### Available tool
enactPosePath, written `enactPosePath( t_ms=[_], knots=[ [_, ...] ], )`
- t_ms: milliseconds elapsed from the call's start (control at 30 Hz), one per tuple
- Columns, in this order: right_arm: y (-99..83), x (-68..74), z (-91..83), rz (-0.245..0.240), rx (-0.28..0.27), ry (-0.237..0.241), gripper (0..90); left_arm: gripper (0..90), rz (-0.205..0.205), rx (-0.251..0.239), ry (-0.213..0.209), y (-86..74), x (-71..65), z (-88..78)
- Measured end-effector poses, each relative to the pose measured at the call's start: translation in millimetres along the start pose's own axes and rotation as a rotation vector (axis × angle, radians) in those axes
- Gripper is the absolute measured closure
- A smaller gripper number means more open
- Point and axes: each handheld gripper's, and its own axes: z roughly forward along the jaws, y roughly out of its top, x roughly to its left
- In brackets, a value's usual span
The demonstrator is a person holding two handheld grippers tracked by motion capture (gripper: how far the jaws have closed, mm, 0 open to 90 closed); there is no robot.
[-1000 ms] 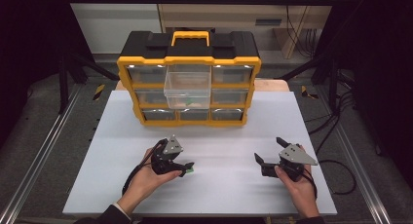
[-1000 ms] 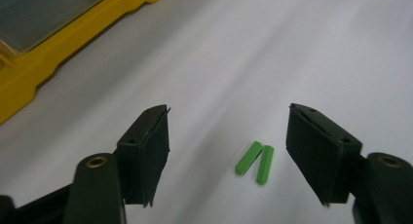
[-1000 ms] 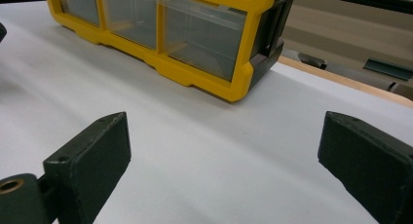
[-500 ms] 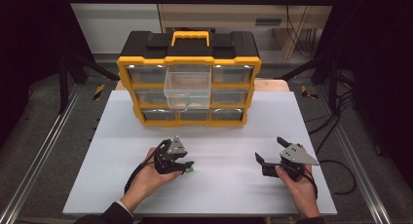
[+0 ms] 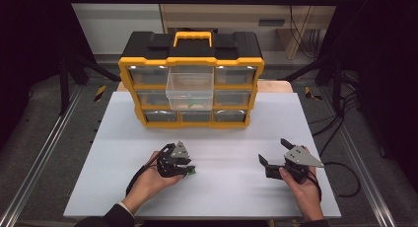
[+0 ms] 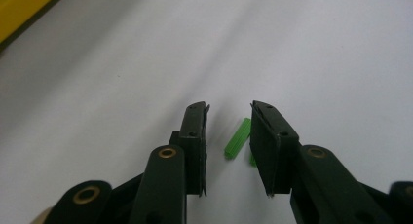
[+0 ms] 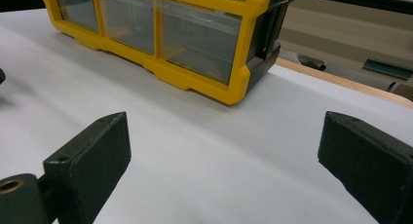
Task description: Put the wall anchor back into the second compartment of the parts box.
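A small green plastic peg point(image 6: 237, 138) lies flat on the white table, near its front left point(image 5: 193, 171). My left gripper point(image 6: 229, 107) is down at the table with the peg between its jaws point(image 5: 190, 170). The jaws have just been closing. The peg lies close against the right jaw, and a gap remains on the left side. My right gripper point(image 5: 273, 150) rests at the front right, held by a hand. Its jaws stand wide open with nothing between them point(image 7: 224, 131).
A yellow and black drawer organizer point(image 5: 191, 79) stands at the back middle of the table, with one clear drawer point(image 5: 190, 91) pulled out of its centre column. Its lower right corner point(image 7: 234, 83) faces the right gripper. Bare white tabletop point(image 5: 226, 138) lies between the organizer and both hands.
The left gripper's jaws have drawn closer together around the green peg. Both hands have stayed where they were.
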Motion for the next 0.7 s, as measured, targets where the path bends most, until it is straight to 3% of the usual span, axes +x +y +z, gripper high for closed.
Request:
enactPosePath(
  t_ms=[233, 700],
  knots=[
    [-0.3, 0.0, 0.7, -0.002, 0.004, -0.002, 5.3, 70.0, -0.015, 0.007, -0.018, -1.9, 1.8, 2.7],
    [-0.3, 0.5, 0.6, -0.001, 0.007, -0.001, 5.3, 78.6, 0.007, 0.029, -0.026, 2.2, -1.5, 11.0]
  ],
)
